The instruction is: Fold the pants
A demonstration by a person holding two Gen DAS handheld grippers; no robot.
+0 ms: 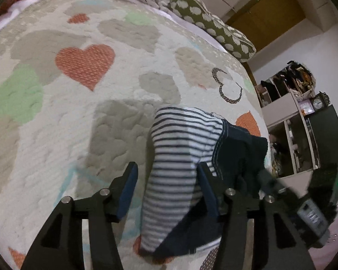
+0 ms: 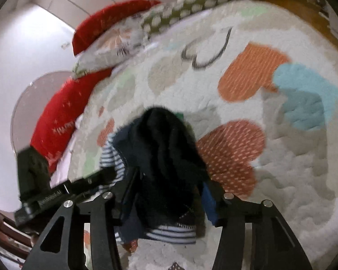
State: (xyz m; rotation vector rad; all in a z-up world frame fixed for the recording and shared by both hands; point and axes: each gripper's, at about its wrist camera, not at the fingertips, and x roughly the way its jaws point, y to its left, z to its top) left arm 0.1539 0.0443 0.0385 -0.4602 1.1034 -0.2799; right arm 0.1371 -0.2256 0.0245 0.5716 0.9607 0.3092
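Both claws, left claw [image 1: 166,191] and right claw [image 2: 169,193], gape wide around the bunched pants [image 1: 182,157].

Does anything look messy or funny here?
Yes. The pants sit in a rumpled heap on the quilt, striped lining turned outward, not flat. Both views are blurry. Nothing looks torn or spilled.

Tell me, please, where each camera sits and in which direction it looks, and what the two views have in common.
Left wrist: sits behind the left claw, looks along it over the quilt; its open fingers flank the striped side of the pants; the right claw shows.
Right wrist: sits behind the right claw, looks toward the red pillows; dark fabric hangs between its fingers.
Shared: pants, quilt, polka-dot pillow.
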